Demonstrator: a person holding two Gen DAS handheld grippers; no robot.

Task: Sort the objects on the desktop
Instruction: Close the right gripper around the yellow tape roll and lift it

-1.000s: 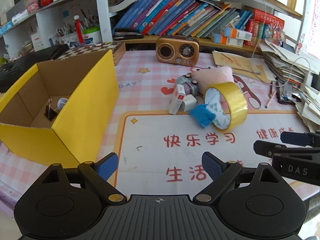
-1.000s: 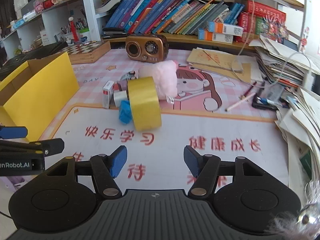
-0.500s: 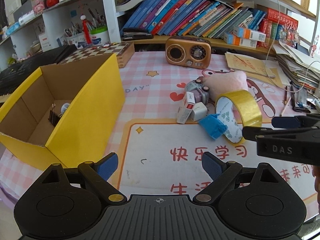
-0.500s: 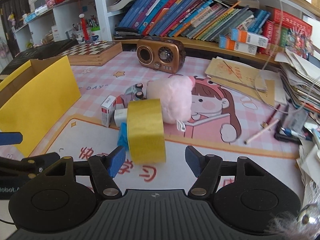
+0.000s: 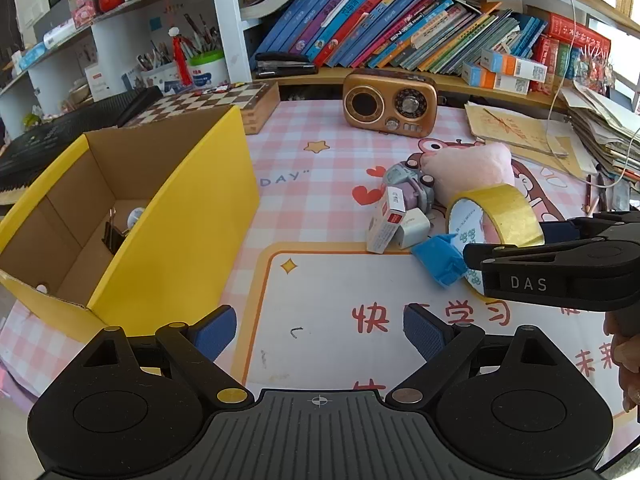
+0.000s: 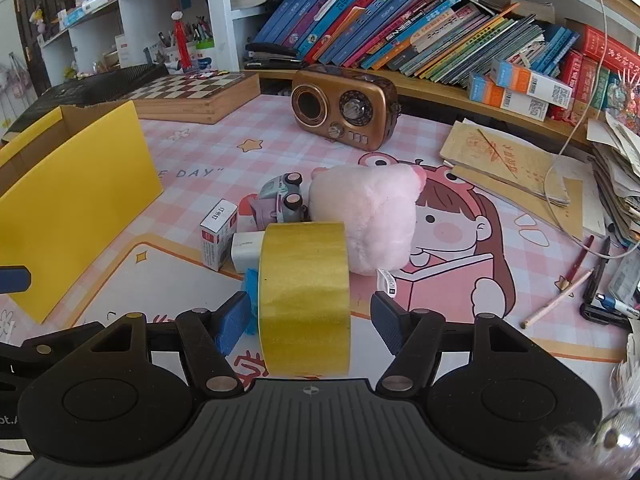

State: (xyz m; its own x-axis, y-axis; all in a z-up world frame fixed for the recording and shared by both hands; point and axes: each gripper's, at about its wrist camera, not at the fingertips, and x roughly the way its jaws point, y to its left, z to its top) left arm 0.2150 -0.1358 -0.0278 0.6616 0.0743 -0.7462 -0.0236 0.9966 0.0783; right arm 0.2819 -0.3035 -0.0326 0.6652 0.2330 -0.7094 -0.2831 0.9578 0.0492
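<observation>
A yellow tape roll (image 6: 304, 292) stands on edge on the desk mat, between the fingers of my right gripper (image 6: 310, 316). The gripper is open, with a gap at the right pad (image 6: 386, 320). Beside the roll lie a blue piece (image 5: 438, 258), a white and red small box (image 5: 386, 224), a white block (image 5: 414, 228), a toy car (image 5: 408, 184) and a pink plush (image 5: 472, 168). My left gripper (image 5: 320, 332) hangs open over the mat with nothing in it, right of the yellow cardboard box (image 5: 172, 232). A black binder clip (image 5: 112, 232) lies in that box.
A brown retro radio (image 5: 390, 106) and a chessboard box (image 5: 208, 100) stand behind the pile, below a shelf of books (image 6: 400, 28). Stacked papers (image 6: 616, 184), pens and a pencil (image 6: 576, 276) crowd the right side. A hand (image 5: 628, 352) shows at the right edge.
My right gripper has come forward to the tape roll, which now stands between its fingers instead of ahead of them. The left gripper has drifted only slightly.
</observation>
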